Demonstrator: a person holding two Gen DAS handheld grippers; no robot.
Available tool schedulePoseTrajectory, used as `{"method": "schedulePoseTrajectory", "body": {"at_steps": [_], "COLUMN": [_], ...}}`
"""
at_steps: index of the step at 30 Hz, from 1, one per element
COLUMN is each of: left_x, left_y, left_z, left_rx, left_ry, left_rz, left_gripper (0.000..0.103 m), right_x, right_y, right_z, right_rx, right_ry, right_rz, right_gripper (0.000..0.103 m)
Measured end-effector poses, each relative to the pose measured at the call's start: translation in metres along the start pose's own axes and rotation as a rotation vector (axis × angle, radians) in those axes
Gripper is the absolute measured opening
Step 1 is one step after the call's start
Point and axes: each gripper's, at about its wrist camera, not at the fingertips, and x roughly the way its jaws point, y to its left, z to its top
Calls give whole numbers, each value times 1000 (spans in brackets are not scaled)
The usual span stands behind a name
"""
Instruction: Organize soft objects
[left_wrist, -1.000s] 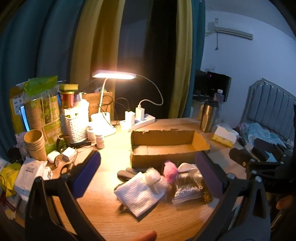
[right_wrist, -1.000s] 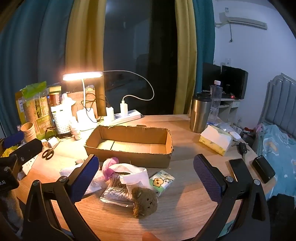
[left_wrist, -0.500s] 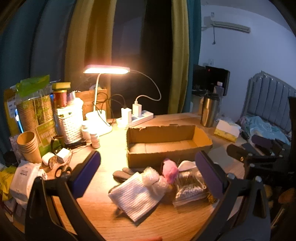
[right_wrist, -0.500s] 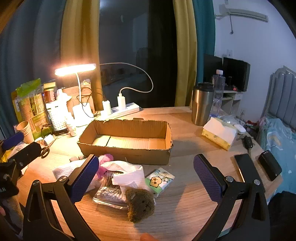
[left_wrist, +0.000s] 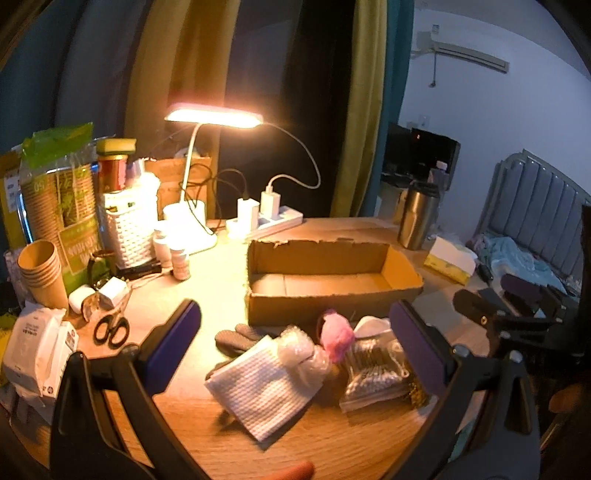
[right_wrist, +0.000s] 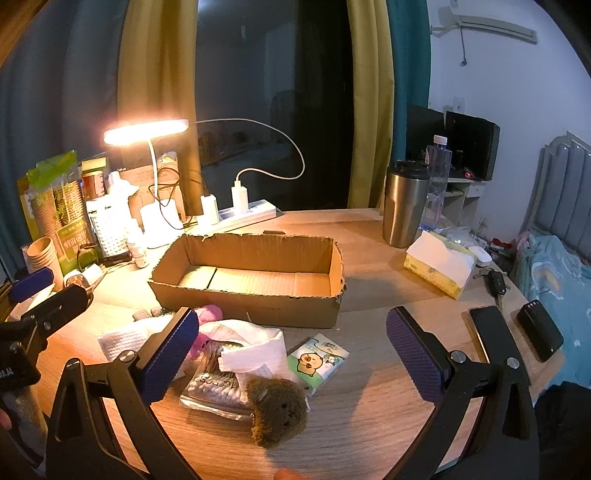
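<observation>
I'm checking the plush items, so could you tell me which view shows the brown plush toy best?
The right wrist view: the brown plush toy lies whole and near, face visible. The left wrist view shows only a dim brown scrap beside a finger.

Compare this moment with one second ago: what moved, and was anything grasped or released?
Only the cameras drifted: the left gripper edged a little leftward, and the right gripper eased slightly closer to the brown plush toy. Nothing was grasped or released. Both grippers stay open and empty; the cardboard box and the pile in front of it are unmoved.
</observation>
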Motion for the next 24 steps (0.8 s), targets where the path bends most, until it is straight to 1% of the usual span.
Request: {"method": "schedulePoseTrajectory", "body": {"at_steps": [6, 8, 15, 24], "left_x": [0, 0, -2, -3], "left_y": [5, 6, 11, 11], "left_z": [-1, -2, -4, -5], "left_rx": [-9, -11, -24, -30], "left_ry": [-1, 9, 7, 10], "left_rz": [-12, -34, -40, -41], "left_gripper": [102, 102, 101, 101], "right_x": [2, 1, -1, -2], "right_y": [2, 5, 13, 12], "right_z": [0, 1, 2, 2], "right_rx": [-6, -12, -31, -32], "right_ry": [6, 9, 16, 16], "right_rz": [-1, -1, -4, -7], "right_gripper": [103, 103, 103, 103]}}
